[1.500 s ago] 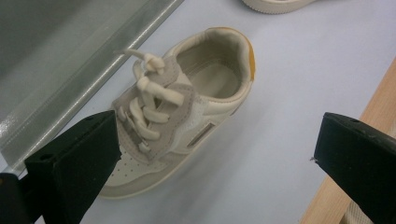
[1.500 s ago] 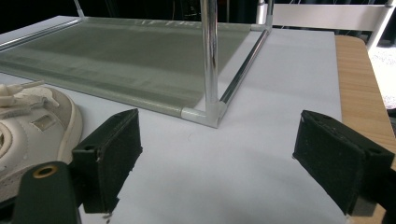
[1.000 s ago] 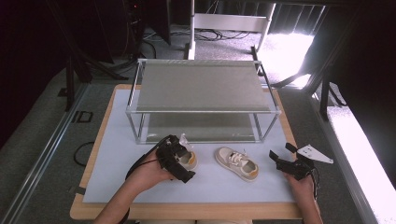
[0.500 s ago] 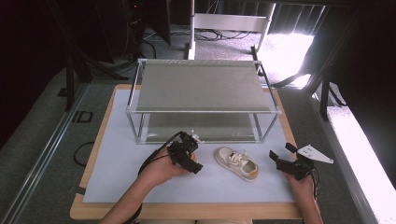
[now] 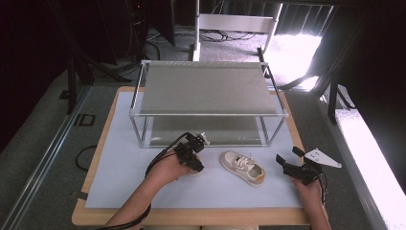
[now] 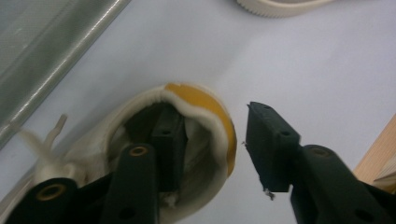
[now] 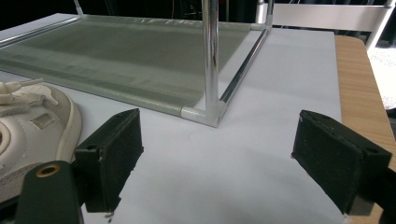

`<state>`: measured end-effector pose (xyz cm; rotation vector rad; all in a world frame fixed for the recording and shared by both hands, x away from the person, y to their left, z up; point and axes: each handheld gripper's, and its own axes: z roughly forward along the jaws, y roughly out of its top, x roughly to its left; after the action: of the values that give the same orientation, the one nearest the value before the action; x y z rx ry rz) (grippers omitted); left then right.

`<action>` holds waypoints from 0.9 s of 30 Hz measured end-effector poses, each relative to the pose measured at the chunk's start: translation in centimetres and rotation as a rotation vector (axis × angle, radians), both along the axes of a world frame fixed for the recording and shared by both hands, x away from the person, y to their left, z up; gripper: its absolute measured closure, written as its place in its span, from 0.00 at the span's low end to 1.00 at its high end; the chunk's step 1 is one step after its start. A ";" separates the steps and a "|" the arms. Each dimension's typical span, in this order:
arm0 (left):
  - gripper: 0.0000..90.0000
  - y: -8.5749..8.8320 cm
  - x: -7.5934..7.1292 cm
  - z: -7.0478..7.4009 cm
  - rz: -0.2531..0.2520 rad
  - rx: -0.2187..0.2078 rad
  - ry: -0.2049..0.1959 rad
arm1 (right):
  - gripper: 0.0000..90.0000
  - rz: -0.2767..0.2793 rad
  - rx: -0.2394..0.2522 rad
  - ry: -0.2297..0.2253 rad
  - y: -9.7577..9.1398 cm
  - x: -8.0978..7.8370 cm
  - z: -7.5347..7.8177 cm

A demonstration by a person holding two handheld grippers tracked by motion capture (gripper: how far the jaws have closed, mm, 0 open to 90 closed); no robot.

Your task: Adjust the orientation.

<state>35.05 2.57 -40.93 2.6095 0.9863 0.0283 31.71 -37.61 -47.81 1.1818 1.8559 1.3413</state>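
- My left gripper (image 5: 192,152) sat low over the white mat (image 5: 119,177), just in front of the two-tier metal rack (image 5: 208,86), with my left hand (image 5: 168,167) wrapped round its body.
- In the left gripper view, one jaw was down inside the opening of the near shoe (image 6: 196,112), a cream shoe with a yellow heel patch, and the other jaw stood outside that heel.
- Those jaws had just been closing, with the heel wall between them. The outer pad (image 6: 268,144) was a small gap short of the heel, so I counted the tongs as narrowed but not yet gripping.
- That shoe lay on the mat beside the rack's lower shelf (image 6: 42,56), its lace end (image 6: 49,137) blurred at the left of that view.
- The second shoe (image 5: 242,167), cream with a tan heel, lay on its sole on the mat between my two grippers, apart from both.
- My right gripper (image 5: 293,163) hung near the right edge of the mat, level, jaws spread wide with nothing between them.
- In the right gripper view, the rack's front corner post (image 7: 210,60) stood between the pads, farther off, and the second shoe's toe (image 7: 32,130) showed at the left edge.
- The wooden table (image 5: 95,167) showed as a bare border round the mat.
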 end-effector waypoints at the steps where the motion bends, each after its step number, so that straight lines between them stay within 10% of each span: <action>1: 0.68 -0.1 0.1 -0.1 -0.003 0.004 0.000 | 0.17 -0.001 0.000 0.000 0.0 0.0 0.0; 11: 0.85 0.1 0.1 0.0 -0.078 -0.015 0.048 | 0.17 0.000 0.000 0.001 0.0 0.0 0.0; 27: 0.87 -2.7 -3.1 1.1 -0.424 -0.020 0.032 | 0.17 -0.001 -0.001 0.001 0.0 0.0 0.0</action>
<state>31.91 -0.14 -39.79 2.7508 0.4221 -0.1283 31.73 -37.61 -47.81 1.1838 1.8561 1.3394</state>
